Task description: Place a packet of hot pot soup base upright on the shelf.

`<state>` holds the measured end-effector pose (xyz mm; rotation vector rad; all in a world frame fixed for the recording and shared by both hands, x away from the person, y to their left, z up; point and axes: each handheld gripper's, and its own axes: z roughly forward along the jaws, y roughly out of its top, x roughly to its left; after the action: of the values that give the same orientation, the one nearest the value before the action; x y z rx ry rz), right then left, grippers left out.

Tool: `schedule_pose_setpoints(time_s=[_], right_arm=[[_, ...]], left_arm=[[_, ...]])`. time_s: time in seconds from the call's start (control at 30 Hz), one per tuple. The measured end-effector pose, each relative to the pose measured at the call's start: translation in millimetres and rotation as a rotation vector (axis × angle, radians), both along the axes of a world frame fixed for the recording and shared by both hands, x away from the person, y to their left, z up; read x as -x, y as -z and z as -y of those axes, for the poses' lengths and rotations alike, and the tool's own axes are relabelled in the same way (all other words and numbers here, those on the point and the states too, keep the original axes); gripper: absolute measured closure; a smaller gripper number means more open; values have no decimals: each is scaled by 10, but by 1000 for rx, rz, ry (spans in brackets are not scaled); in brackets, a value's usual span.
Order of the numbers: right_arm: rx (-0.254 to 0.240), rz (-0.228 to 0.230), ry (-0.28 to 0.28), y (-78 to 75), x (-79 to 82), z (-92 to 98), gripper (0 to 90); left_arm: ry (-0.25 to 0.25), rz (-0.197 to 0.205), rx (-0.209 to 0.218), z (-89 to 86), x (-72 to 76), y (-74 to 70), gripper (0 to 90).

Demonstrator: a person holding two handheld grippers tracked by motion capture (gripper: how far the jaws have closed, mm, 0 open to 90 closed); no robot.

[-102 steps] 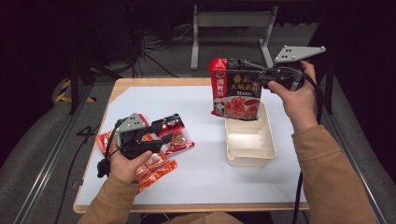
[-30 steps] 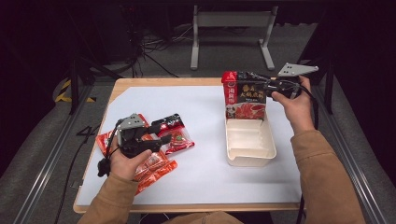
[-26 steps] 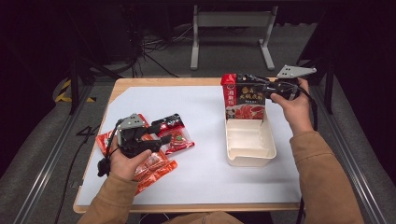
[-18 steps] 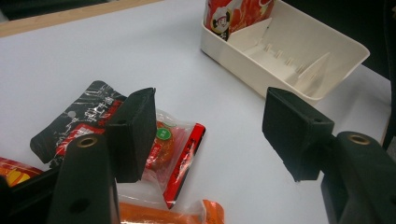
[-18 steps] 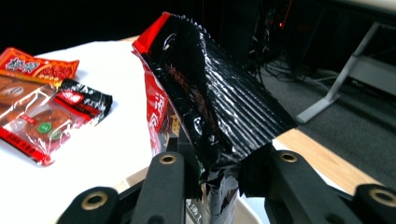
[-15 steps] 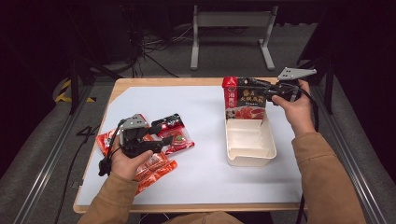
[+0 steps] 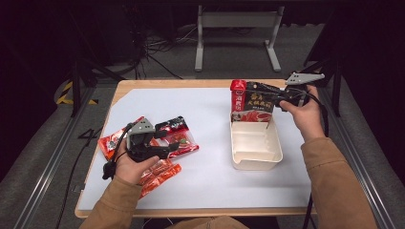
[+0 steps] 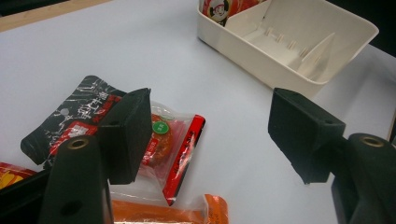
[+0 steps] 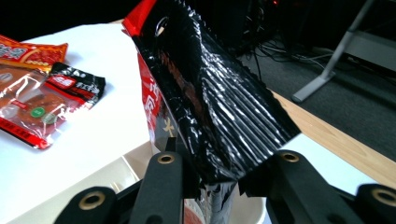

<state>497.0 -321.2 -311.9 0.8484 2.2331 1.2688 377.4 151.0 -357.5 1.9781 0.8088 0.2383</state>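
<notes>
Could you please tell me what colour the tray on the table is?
The tray is plain cream-white, clearest in the high view.

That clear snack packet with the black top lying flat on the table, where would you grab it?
Probably by its black top edge, coming from above with the open left hand-held gripper. The packet lies flat, so a thin sealed edge suits the jaws better than the filled middle.

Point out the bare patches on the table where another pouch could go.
Free: the white sheet between the snack packets and the cream tray, and the near strip before the tray. Crowded: the left side, with packets under the left gripper.
</notes>
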Motion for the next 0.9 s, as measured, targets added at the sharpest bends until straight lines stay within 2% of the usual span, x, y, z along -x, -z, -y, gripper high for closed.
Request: schedule_pose_setpoints(time_s=[0.33, 0.6, 0.7, 0.8, 0.87, 0.9], right_arm=[[-18, -7, 18, 35, 4, 45, 739], [-10, 0, 15, 22, 14, 40, 711], [-32, -6, 26, 12, 27, 53, 627], [-52, -2, 45, -13, 61, 82, 483], [-85, -2, 56, -35, 114, 111, 407], [-85, -2, 56, -35, 114, 111, 407]], left_arm=[[-5, -4, -7, -24, -11, 11, 317], [-4, -13, -8, -42, -20, 17, 314], [-4, -14, -5, -48, -21, 15, 312], [-1, -9, 1, -63, -27, 12, 310], [2, -4, 1, -74, -31, 8, 308], [2, -4, 1, -74, -31, 8, 308]])
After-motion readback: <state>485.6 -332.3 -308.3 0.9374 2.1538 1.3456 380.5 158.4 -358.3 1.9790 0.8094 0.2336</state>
